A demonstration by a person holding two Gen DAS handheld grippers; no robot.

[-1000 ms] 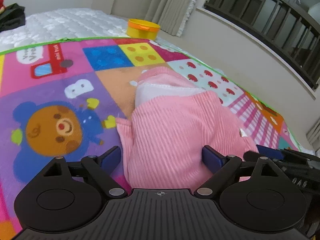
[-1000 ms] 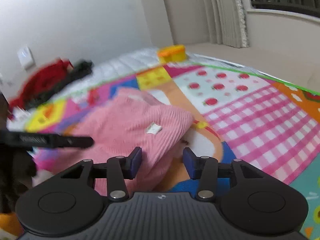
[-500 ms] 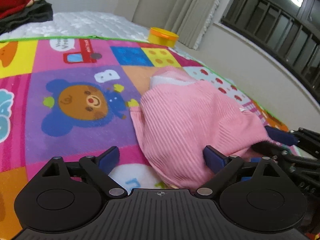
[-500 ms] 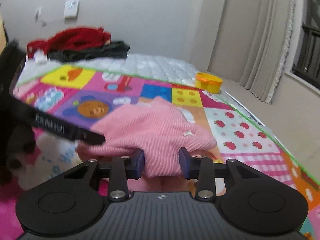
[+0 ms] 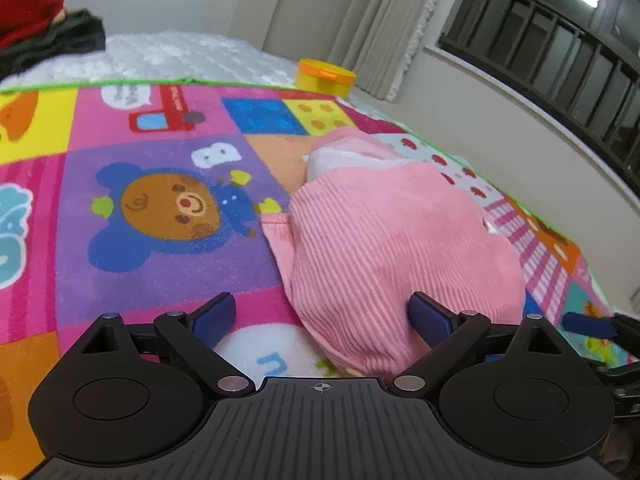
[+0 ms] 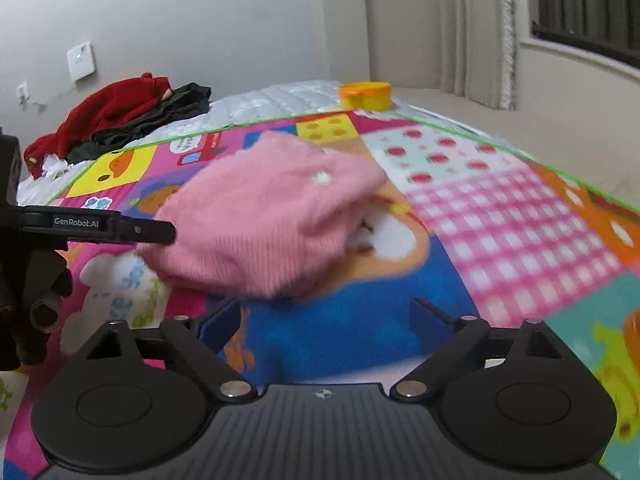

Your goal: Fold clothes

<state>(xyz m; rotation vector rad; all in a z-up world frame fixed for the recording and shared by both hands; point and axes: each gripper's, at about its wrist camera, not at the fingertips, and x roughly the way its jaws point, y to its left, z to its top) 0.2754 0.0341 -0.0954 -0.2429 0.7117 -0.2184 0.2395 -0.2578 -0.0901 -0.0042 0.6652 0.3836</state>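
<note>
Lying loosely bunched mid-mat (image 5: 168,280), pink garment (image 5: 392,248) risks unfolding: right gripper (image 6: 324,316) just released it, left gripper (image 5: 320,316) gaping, grasping nothing.

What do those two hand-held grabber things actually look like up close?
Each tool has a black ribbed body, two round black discs, angled black linkage arms with silver pins, and dark blue pads on the fingertips. The left tool's finger, seen from the right view, bears white "GenRobot.AI" lettering.
</note>
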